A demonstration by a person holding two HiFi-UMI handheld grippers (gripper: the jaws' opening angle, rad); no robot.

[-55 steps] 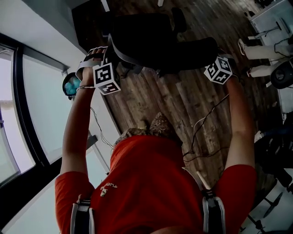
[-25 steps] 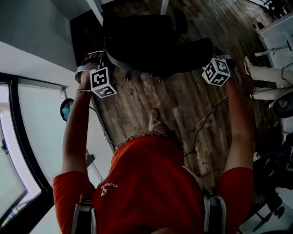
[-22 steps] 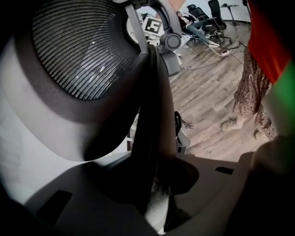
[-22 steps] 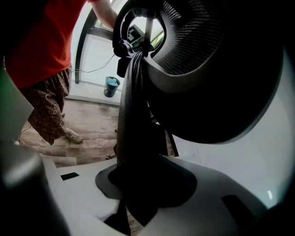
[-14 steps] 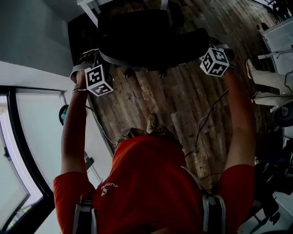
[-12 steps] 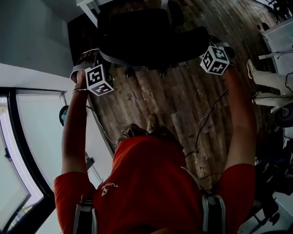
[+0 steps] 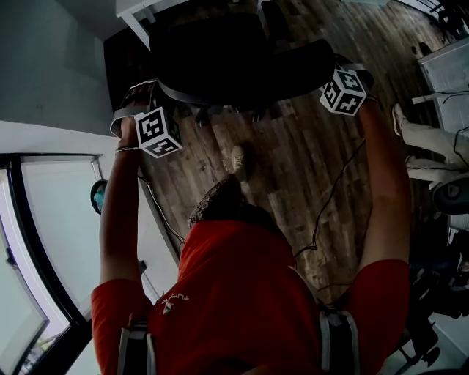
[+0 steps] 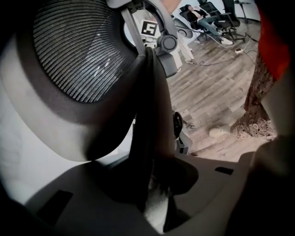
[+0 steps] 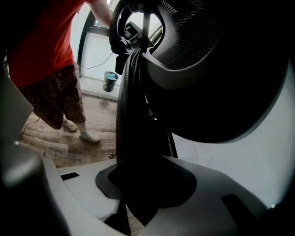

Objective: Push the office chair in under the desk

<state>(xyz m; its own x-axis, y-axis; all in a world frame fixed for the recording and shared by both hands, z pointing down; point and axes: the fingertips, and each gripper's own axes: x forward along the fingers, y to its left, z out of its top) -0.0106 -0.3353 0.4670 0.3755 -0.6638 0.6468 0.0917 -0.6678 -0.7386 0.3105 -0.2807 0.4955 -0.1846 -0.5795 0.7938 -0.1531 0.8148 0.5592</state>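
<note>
While I'm reaching toward twelve o'clock, both grippers are pinching the black mesh-backed office chair (image 7: pixel 227 51) by its backrest rim. The left gripper (image 8: pixel 154 193), jaws just closing tighter, is at ten o'clock and the right gripper (image 9: pixel 138 193) at two. The white desk (image 7: pixel 139 9) is sitting just beyond.

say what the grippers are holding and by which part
The chair, by its backrest: the left gripper clamps its left edge, the jaws having just been closing on it; the right gripper clamps its right edge.
</note>
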